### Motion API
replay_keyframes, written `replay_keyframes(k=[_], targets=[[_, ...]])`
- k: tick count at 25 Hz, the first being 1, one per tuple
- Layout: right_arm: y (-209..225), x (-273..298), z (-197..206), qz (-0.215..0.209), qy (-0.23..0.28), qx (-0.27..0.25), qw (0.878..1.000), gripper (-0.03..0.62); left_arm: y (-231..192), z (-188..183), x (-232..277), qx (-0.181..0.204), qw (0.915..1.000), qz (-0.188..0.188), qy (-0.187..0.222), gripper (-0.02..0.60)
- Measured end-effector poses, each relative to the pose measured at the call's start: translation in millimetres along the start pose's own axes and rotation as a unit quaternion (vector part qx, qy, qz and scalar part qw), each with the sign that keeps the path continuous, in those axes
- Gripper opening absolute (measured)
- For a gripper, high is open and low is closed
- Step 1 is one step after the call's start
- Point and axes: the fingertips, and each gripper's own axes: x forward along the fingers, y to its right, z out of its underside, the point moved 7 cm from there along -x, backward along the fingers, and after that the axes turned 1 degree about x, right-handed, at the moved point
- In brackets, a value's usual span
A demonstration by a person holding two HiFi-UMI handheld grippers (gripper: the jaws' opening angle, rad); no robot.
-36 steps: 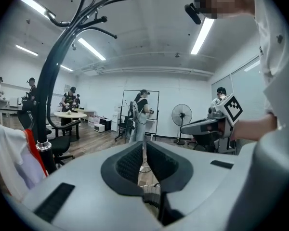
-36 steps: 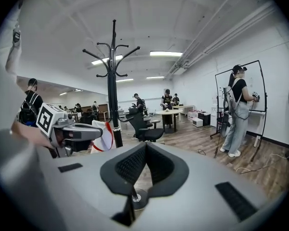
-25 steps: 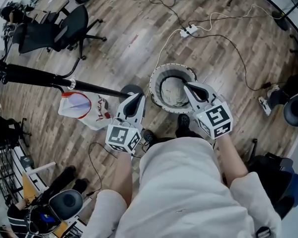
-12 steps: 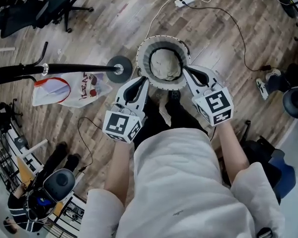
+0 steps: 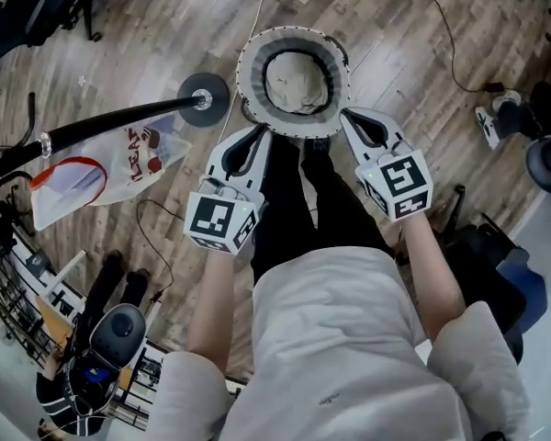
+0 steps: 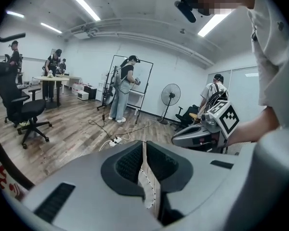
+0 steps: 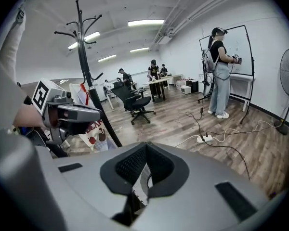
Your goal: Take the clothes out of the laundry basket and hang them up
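A round white laundry basket (image 5: 248,58) stands on the wood floor and holds a beige cloth (image 5: 297,83). My left gripper (image 5: 257,136) hovers above the basket's near left rim, shut and holding nothing. My right gripper (image 5: 351,118) hovers above the near right rim, also shut and empty. A black coat rack (image 5: 110,122) stands to the left, its round base (image 5: 205,99) beside the basket. A white garment with red print (image 5: 101,168) hangs from it. In the right gripper view the rack (image 7: 85,57) rises behind my left gripper (image 7: 74,113).
The person's legs and white shirt (image 5: 335,338) fill the lower middle. A power strip with cables (image 7: 204,138) lies on the floor beyond the basket. An office chair (image 7: 135,100) stands further off, a wire rack (image 5: 9,283) and a bag (image 5: 496,283) at the sides. Other people stand at the far tables.
The head view has swung, so the basket now sits higher in the frame, just beyond both gripper tips. The rack and hung garment have slid left. Both jaws stayed shut.
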Motion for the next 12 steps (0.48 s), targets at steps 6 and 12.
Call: replay_keyframes(k=[6, 12], targets=[[6.2, 35.6, 23.3, 0.012, -0.023, 0.028, 0.999, 0.006, -29.5, 29.3, 43.2, 0.017, 0.9986, 0.030, -0.039, 0.038], [7.0, 77.9, 54.1, 0.024, -0.044, 0.058, 0.997, 0.006, -48.3, 70.8, 91.0, 0.017, 0.9936, 0.072, -0.085, 0.038]])
